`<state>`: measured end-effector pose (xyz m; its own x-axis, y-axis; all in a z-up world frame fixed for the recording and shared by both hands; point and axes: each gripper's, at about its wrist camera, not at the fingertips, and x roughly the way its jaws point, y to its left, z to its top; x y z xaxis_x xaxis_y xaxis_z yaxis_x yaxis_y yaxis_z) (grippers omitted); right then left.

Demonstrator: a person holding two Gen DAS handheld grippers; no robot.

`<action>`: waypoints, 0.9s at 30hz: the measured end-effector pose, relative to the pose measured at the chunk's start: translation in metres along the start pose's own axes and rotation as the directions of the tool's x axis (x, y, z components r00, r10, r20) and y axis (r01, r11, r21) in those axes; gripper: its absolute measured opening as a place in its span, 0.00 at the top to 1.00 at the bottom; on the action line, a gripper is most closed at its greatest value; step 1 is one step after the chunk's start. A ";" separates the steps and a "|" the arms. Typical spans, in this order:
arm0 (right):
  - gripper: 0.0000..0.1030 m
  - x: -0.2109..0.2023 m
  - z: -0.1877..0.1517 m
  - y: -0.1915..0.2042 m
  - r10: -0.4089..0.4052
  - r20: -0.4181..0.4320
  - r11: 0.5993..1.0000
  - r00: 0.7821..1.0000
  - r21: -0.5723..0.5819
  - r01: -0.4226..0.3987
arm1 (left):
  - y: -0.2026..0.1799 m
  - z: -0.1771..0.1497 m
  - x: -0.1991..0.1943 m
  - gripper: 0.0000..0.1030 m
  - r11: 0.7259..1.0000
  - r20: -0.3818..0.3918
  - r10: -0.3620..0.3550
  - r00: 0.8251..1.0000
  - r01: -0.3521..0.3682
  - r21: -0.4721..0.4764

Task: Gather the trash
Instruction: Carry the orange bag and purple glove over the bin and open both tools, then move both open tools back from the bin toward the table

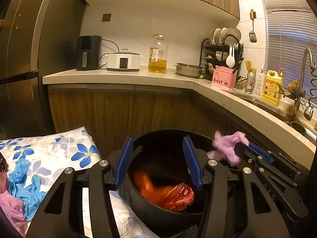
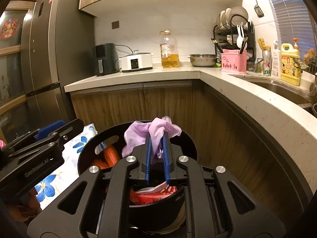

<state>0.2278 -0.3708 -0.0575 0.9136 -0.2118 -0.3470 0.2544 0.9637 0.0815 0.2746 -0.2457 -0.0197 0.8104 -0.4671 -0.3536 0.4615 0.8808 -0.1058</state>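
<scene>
A black round trash bin (image 1: 158, 211) stands below both grippers. My left gripper (image 1: 158, 140) is open above its mouth, with nothing between the blue pads. Blurred orange-red wrappers (image 1: 168, 194) lie inside the bin under it. My right gripper (image 2: 157, 136) is over the bin's far side, shut on a crumpled purple glove (image 2: 146, 130) that bunches up above its fingertips. The left wrist view shows that glove (image 1: 229, 144) at the right, over the bin's rim. More red packaging (image 2: 152, 195) shows in the bin below the right fingers.
Left of the bin is a surface with a blue-flower cloth (image 1: 59, 152), carrying blue gloves (image 1: 21, 184) and a pink bag (image 1: 11, 208). A wooden cabinet (image 2: 168, 103) and an L-shaped counter (image 2: 247, 103) close in behind and right. A fridge (image 2: 49, 59) stands at left.
</scene>
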 end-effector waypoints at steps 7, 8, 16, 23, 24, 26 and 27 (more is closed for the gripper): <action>0.62 -0.002 -0.004 -0.002 -0.013 -0.005 1.000 1.000 0.012 0.013 | 0.011 -0.005 -0.007 0.27 0.999 -0.004 0.041 0.999 -0.041 -0.021; 0.56 -0.004 -0.005 -0.002 -0.017 -0.006 1.000 1.000 0.015 0.017 | 0.014 -0.006 -0.009 0.25 0.998 -0.003 0.052 0.999 -0.052 -0.025; 0.26 -0.024 -0.011 0.003 -0.028 0.002 0.999 1.000 0.024 0.027 | 0.026 -0.022 -0.031 0.08 0.991 -0.030 0.133 0.991 -0.134 -0.030; 0.21 -0.041 -0.017 0.013 -0.038 -0.001 0.999 0.999 0.011 0.038 | 0.036 -0.034 -0.057 0.06 0.983 -0.030 0.180 0.983 -0.181 -0.044; 0.20 -0.043 -0.018 0.014 -0.038 -0.002 0.999 0.999 0.012 0.038 | 0.038 -0.035 -0.060 0.06 0.981 -0.030 0.184 0.982 -0.186 -0.049; 0.19 -0.047 -0.018 0.017 -0.035 -0.001 0.999 0.999 0.011 0.035 | 0.042 -0.036 -0.067 0.06 0.980 -0.031 0.188 0.982 -0.190 -0.057; 0.19 -0.050 -0.019 0.019 -0.035 -0.001 0.999 0.999 0.010 0.035 | 0.044 -0.038 -0.072 0.06 0.979 -0.029 0.193 0.981 -0.194 -0.060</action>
<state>0.1812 -0.3386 -0.0560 0.9038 -0.2452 -0.3508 0.2894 0.9539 0.0790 0.2233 -0.1704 -0.0345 0.8734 -0.2859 -0.3944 0.2725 0.9579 -0.0908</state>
